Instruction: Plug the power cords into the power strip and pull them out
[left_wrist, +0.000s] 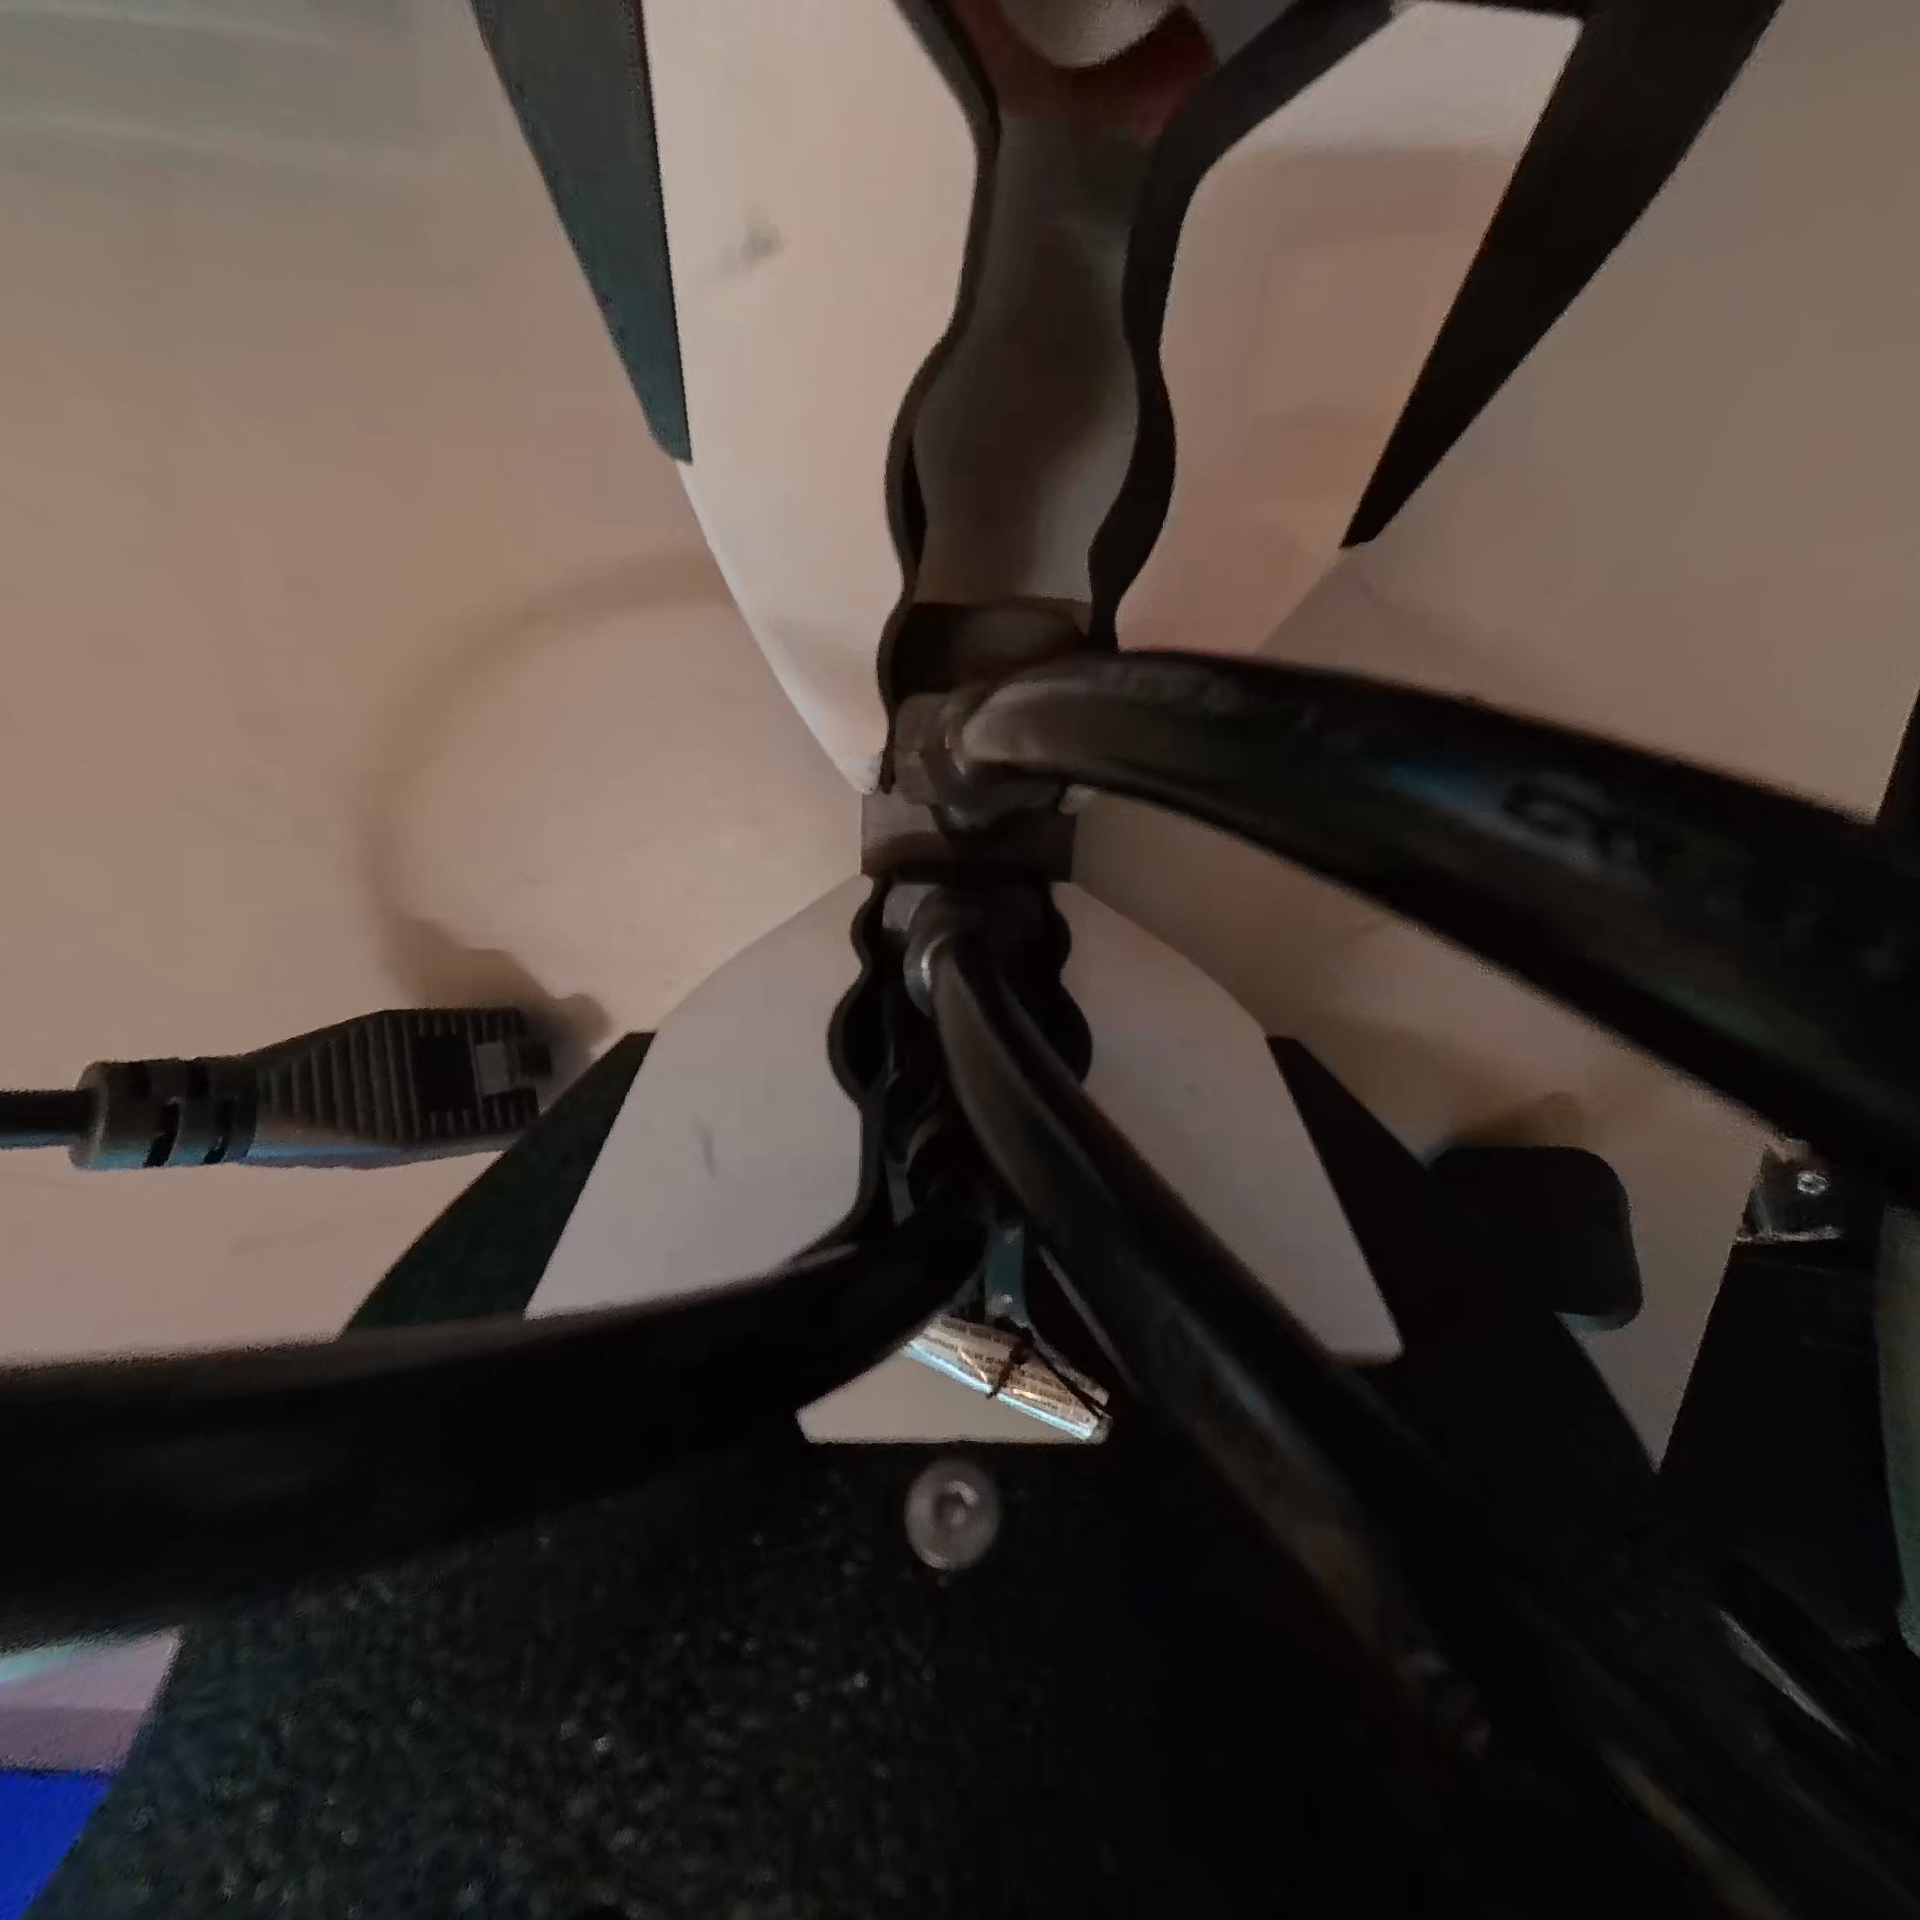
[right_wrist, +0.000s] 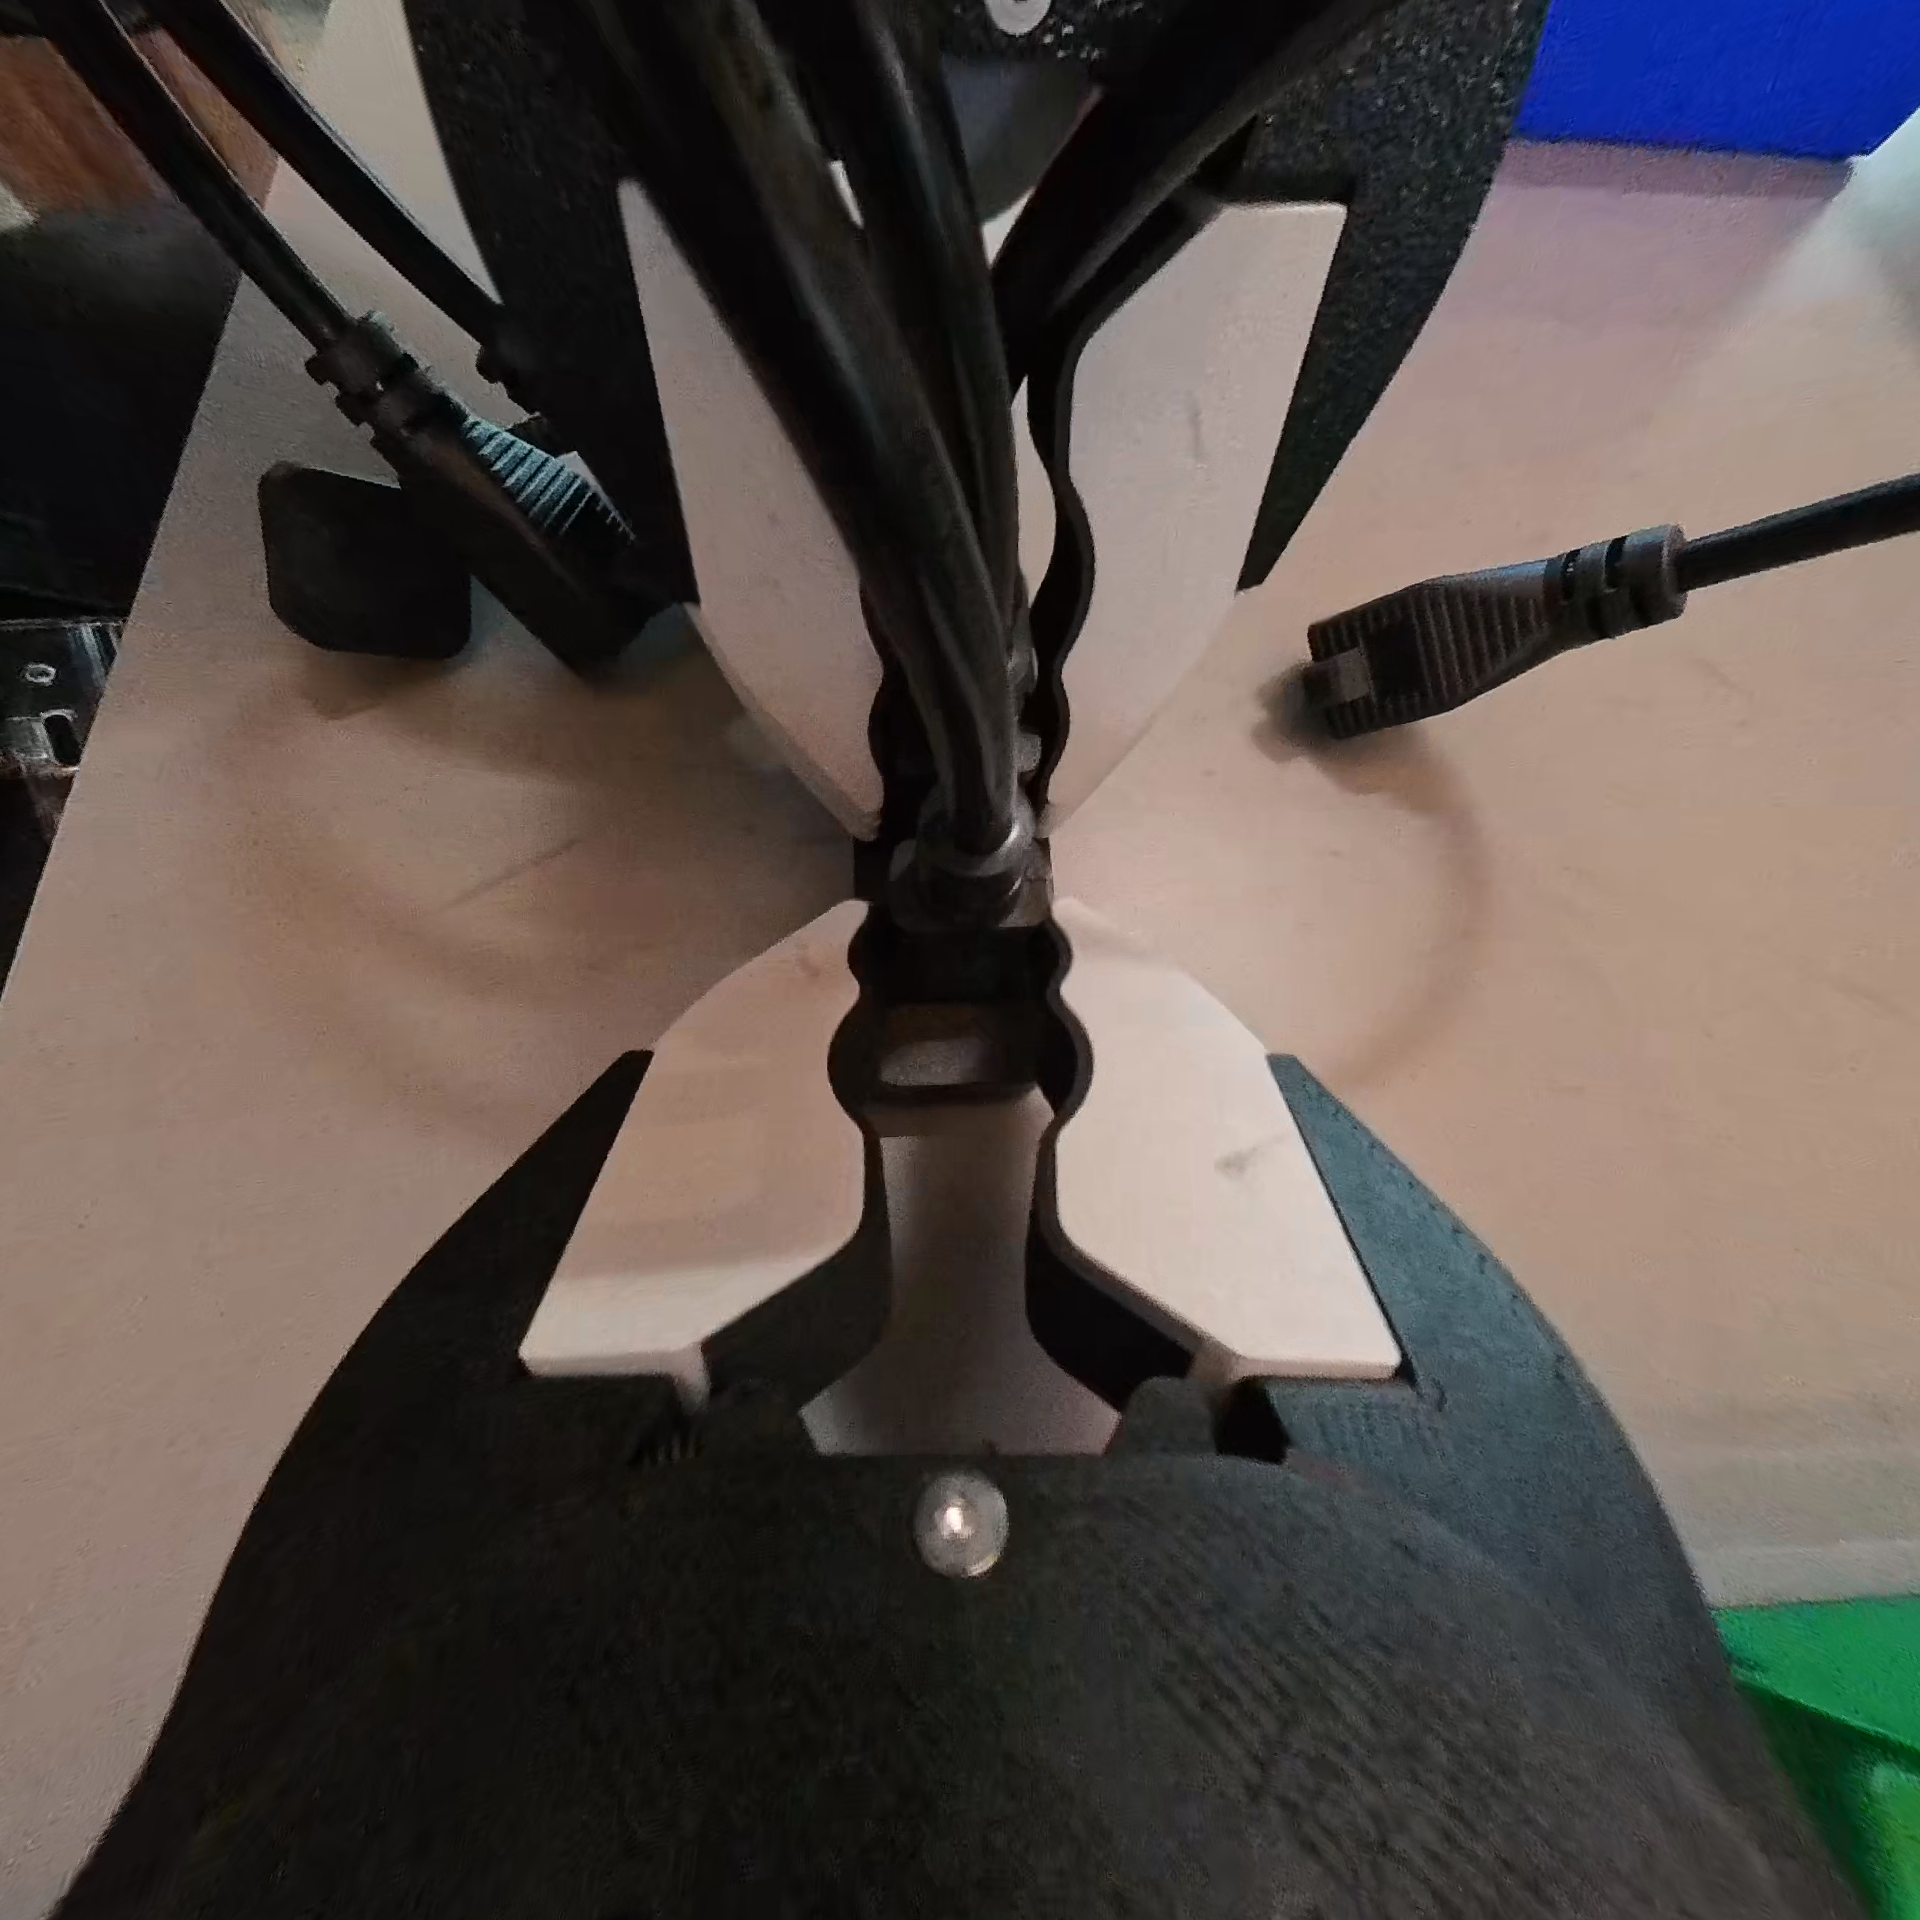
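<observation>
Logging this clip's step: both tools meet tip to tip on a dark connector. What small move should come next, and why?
Probably hold the right tool steady and draw the left tool straight back, without twisting. Both are shut on the same dark connector, nose to nose, with black cords bunched there. Whether the joint is seated is hidden.
</observation>
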